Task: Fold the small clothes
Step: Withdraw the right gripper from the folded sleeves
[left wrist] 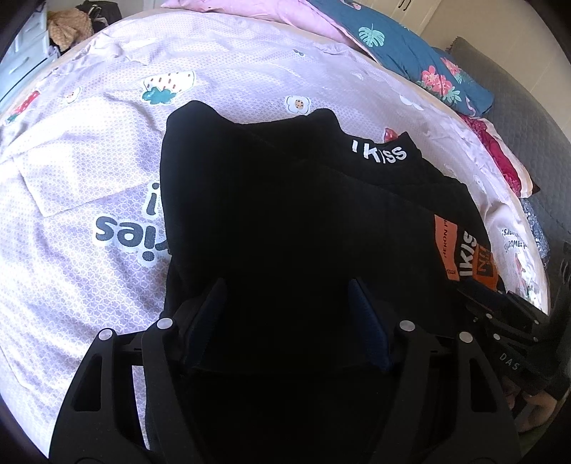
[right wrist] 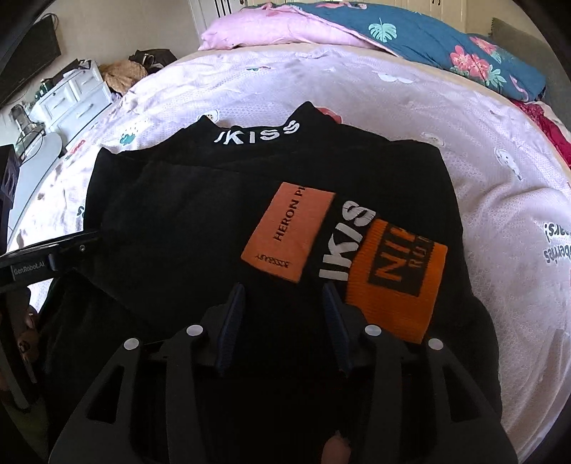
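Two grippers work over a black top (right wrist: 185, 228) lying partly folded on a bed (left wrist: 89, 171), whose pale sheet is printed with strawberries and dark lettering. The top's collar, marked with white letters, points toward the far end of the bed, where a pink quilt (right wrist: 271, 28) and a blue flowered pillow (right wrist: 446, 46) are piled.

From its own camera, the left gripper (left wrist: 287, 321) sits low over the near left part of the top. Its fingers (left wrist: 367, 321) stand fairly wide apart with black cloth filling the space between them; the dark fabric makes it impossible to tell whether any of it is caught or simply lies underneath. In the right camera, this gripper enters from the left edge, reaching the top's left side.

The right gripper (right wrist: 283, 321) is over the near middle of the top, with its fingers (right wrist: 230, 321) also parted, again with black cloth between them and no clear pinch visible. Just ahead of it lie an orange patch (right wrist: 285, 232) with dark lettering, a strip of white letters, and an orange cuff (right wrist: 392, 275) with a black block print, which rests on the top to the right of the right finger.

A white chest of drawers (right wrist: 75, 96) stands beyond the bed's left side, with a tan bundle of cloth (right wrist: 123, 73) beside it.
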The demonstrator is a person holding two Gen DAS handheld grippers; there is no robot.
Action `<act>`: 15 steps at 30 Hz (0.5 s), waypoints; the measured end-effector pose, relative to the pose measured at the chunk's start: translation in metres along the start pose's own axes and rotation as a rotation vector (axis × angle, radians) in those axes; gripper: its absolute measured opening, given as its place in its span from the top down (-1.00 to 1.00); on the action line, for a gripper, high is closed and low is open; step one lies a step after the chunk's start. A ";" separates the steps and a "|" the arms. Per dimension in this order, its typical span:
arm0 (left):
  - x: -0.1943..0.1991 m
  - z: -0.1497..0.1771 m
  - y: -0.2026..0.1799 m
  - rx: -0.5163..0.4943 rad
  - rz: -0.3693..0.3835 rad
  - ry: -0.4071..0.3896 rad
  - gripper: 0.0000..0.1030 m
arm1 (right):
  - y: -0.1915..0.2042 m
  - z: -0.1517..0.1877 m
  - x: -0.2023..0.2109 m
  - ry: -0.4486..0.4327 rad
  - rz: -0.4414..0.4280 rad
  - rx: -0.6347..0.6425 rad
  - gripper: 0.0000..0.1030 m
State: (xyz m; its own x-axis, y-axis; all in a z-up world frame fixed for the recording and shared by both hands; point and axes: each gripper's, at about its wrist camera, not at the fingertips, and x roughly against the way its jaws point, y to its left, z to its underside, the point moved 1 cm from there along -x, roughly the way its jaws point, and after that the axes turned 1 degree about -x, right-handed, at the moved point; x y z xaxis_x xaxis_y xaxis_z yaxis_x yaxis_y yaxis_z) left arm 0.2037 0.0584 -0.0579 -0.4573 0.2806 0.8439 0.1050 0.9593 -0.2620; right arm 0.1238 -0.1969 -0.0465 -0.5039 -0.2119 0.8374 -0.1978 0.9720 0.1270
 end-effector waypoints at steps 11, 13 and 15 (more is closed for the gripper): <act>0.004 0.002 -0.003 -0.006 -0.009 -0.005 -0.25 | -0.002 0.004 0.025 -0.083 -0.013 -0.027 -0.03; 0.005 0.002 -0.004 -0.006 -0.011 -0.007 -0.29 | -0.002 0.004 0.029 -0.095 0.007 -0.021 -0.22; 0.005 0.002 -0.005 -0.003 -0.007 -0.009 -0.34 | -0.004 0.003 0.033 -0.106 0.012 -0.028 -0.25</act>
State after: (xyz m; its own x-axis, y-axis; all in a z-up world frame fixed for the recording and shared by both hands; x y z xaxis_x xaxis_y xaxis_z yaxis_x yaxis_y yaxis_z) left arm 0.1986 0.0551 -0.0531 -0.4657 0.2739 0.8415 0.1046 0.9613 -0.2550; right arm 0.1056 -0.2084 -0.0215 -0.5923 -0.2080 0.7784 -0.1682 0.9767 0.1331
